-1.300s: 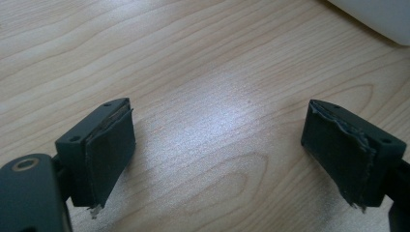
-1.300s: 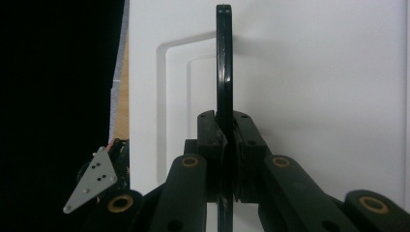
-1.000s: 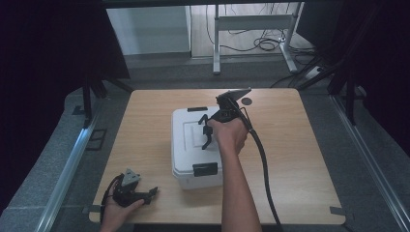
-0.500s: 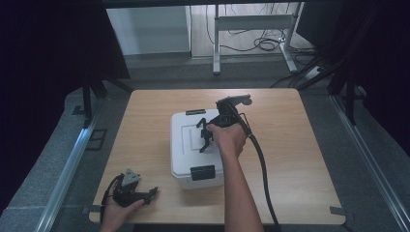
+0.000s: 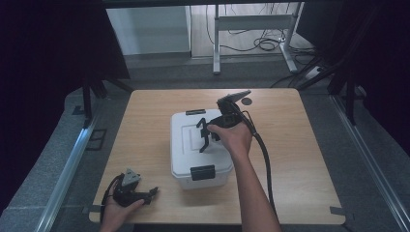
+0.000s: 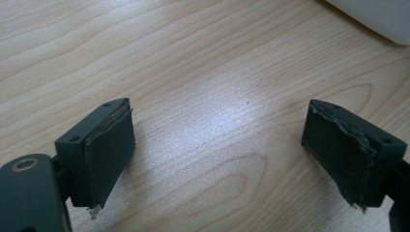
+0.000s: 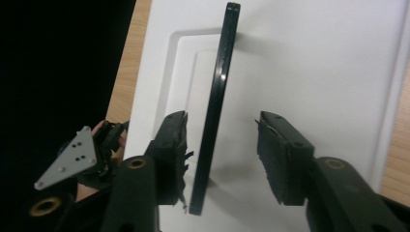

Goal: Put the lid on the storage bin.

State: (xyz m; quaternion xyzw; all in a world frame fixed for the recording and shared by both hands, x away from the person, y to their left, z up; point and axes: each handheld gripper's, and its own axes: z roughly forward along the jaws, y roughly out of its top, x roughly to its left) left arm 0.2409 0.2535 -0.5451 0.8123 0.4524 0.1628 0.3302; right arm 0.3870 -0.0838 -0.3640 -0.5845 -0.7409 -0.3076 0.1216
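Table (image 5: 300, 159): light wood top, seen from the high view. It carries the box near centre and a small dark disc (image 5: 247, 101) toward the far edge, right of centre.

Box (image 5: 186, 145): white plastic w/ lid, long axis running near to far. One black latch (image 5: 202, 172) sits on the near end and one (image 5: 195, 112) on the far end; both lie against the box. In the right gripper view the lid (image 7: 309, 63) has a recessed panel, and a thin black handle (image 7: 215, 106) stands on edge above it.

Right gripper (image 5: 208, 136): held over the lid, pointing down at its centre, w/ the hand (image 5: 236, 137) on the box's right side and the cable (image 5: 265, 164) trailing back toward the near edge. Jaws are apart. In the right gripper view the handle passes between them, just beside the left pad (image 7: 175, 154), well clear of the right pad. Contact w/ the left pad cannot be told. Not clamped.

Left gripper (image 5: 151, 194): at the near left corner of the table, held low in the left hand (image 5: 116, 215), well apart from the box. Jaws are wide apart in the left gripper view, pads (image 6: 109, 154) worn at the edges, w/ bare table between them. A corner of the box (image 6: 372, 19) shows at upper right.
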